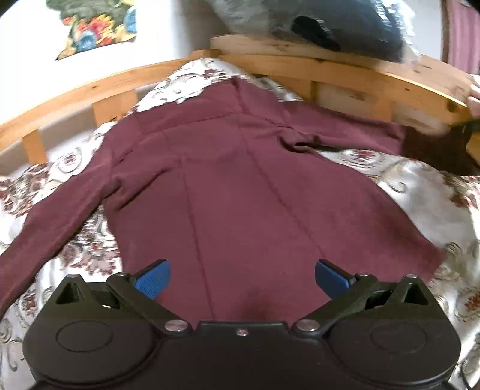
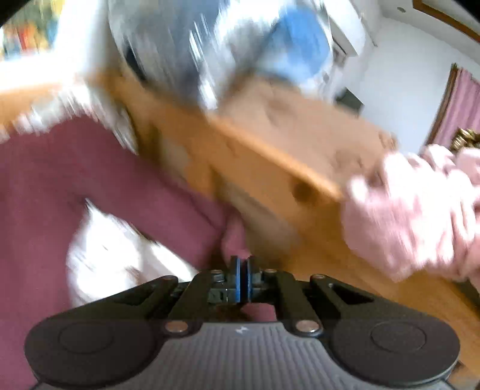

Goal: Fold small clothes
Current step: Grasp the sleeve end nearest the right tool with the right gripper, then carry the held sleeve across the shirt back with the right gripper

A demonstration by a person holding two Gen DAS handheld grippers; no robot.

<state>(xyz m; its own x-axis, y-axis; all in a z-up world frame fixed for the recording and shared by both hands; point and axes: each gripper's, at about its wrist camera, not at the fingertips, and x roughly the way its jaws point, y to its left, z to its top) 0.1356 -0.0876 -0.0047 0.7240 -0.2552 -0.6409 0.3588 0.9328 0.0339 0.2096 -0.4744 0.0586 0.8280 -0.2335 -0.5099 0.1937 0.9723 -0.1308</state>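
A maroon long-sleeved garment (image 1: 234, 186) lies spread flat on a floral bedspread (image 1: 405, 186), hem toward me, both sleeves stretched out sideways. My left gripper (image 1: 243, 279) hovers open over the hem, its blue pads (image 1: 153, 279) wide apart with nothing between them. In the blurred right wrist view, my right gripper (image 2: 243, 279) is shut, its blue pads pinched on a fold of the maroon garment (image 2: 90, 168) that rises up to them. This fold belongs to the right sleeve (image 1: 360, 132), whose end lifts off the bed near the headboard.
A wooden headboard (image 1: 360, 69) curves behind the bed, with a plastic-wrapped dark bundle (image 1: 330, 24) on top. Something pink and fluffy (image 2: 420, 210) sits at the headboard's right end, blurred. A colourful picture (image 1: 99, 27) hangs on the white wall.
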